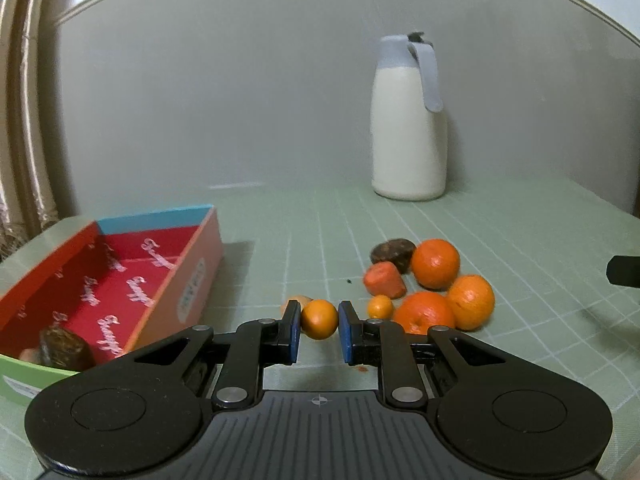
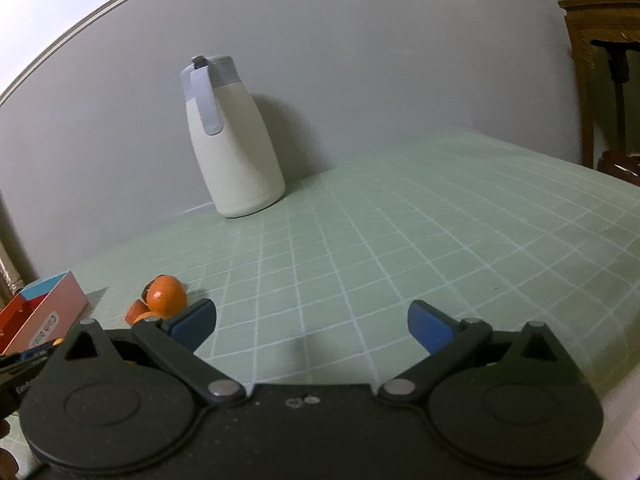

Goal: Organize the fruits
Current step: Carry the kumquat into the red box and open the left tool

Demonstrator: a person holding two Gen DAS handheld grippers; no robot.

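Note:
In the left wrist view my left gripper has its blue pads on both sides of a small orange fruit, closed on it just above the green mat. To its right lies a heap: three oranges, a smaller orange fruit, a carrot piece and a dark brown fruit. A red-lined box at the left holds a dark brown fruit. My right gripper is open and empty over the mat; an orange shows at its left.
A white jug with a grey-blue lid stands at the back by the wall; it also shows in the right wrist view. A curtain hangs at the left. Wooden furniture stands beyond the table's right edge.

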